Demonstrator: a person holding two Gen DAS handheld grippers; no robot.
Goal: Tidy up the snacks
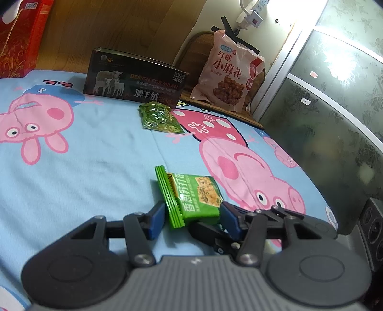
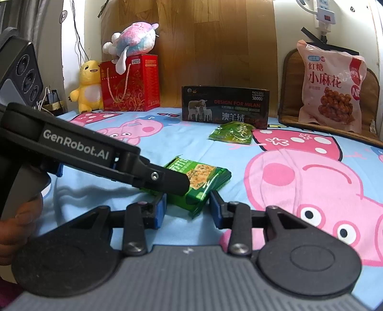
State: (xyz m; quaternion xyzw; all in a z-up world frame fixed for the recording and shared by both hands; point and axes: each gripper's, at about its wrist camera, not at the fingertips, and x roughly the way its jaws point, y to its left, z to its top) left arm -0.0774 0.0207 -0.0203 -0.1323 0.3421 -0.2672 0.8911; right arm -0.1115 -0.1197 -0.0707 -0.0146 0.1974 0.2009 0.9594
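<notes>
A green cracker packet [image 1: 191,197] lay on the blue cartoon-pig bedsheet [image 1: 83,167] at lower centre of both views. The left gripper [image 1: 191,216] had its blue pads set against the packet's near end, one at the crimped edge, one at the other side, so it looked clamped on it. In the right wrist view, that gripper's black arm, printed "GenRobot.AI", crossed from the left and covered part of the packet [image 2: 203,177]. The right gripper [image 2: 188,207] had its jaws apart, the packet's near corner lying between the pads without touching them.

Further up the sheet lay a small green snack pouch [image 1: 159,117], just in front of a dark box [image 1: 134,76] reading "DESIGN FOR MILAN", with sheep pictured. At upper right a pink bag of fried dough twists [image 2: 331,86], marked "红糖 小麻花", leaned on a woven cushion [image 2: 290,95]. At upper left of the right wrist view stood a red gift bag [image 2: 134,86], a pastel plush toy [image 2: 134,36] on top and a yellow plush toy [image 2: 88,86] beside it. A white power strip [image 2: 325,12] hung on the wall.
</notes>
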